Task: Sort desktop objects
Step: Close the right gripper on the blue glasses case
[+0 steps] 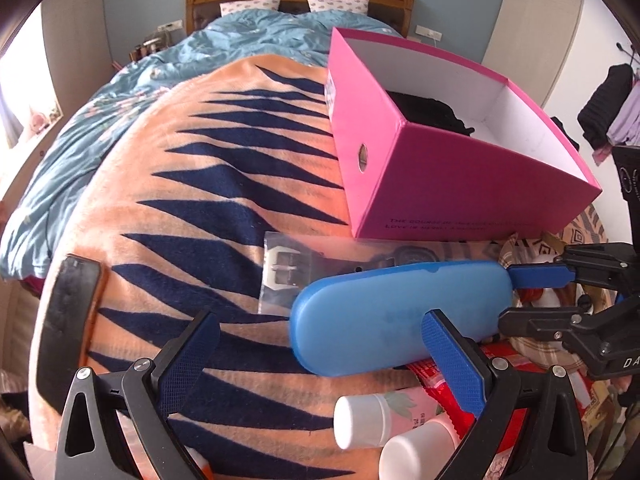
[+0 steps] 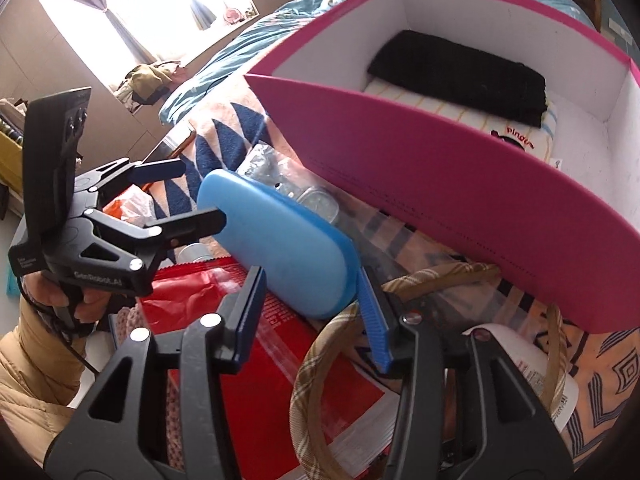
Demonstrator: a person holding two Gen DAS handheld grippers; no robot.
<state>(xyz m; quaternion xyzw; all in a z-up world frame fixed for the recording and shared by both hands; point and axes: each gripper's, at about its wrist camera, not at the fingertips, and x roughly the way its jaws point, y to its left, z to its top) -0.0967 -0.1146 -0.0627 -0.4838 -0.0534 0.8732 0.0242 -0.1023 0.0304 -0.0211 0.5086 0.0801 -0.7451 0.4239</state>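
At the far left a black strap (image 1: 70, 320) lies near the blanket's (image 1: 192, 184) edge, with open striped blanket beside it. The left claw (image 1: 320, 364) stands wide, holding nothing, one pad over the blue case (image 1: 384, 312). That case lies on the bed among clutter: a bagged watch (image 1: 288, 272) behind, two white-capped bottles (image 1: 360, 420) and a red packet (image 2: 224, 312) in front. The right claw (image 2: 316, 320) stands part open around the case's end; whether its pads press I cannot tell. The pink box (image 1: 432, 168) walls off the right.

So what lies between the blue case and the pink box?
A clear bag holding a buckled strap, its edge under the blue case; the left wrist view shows it best.
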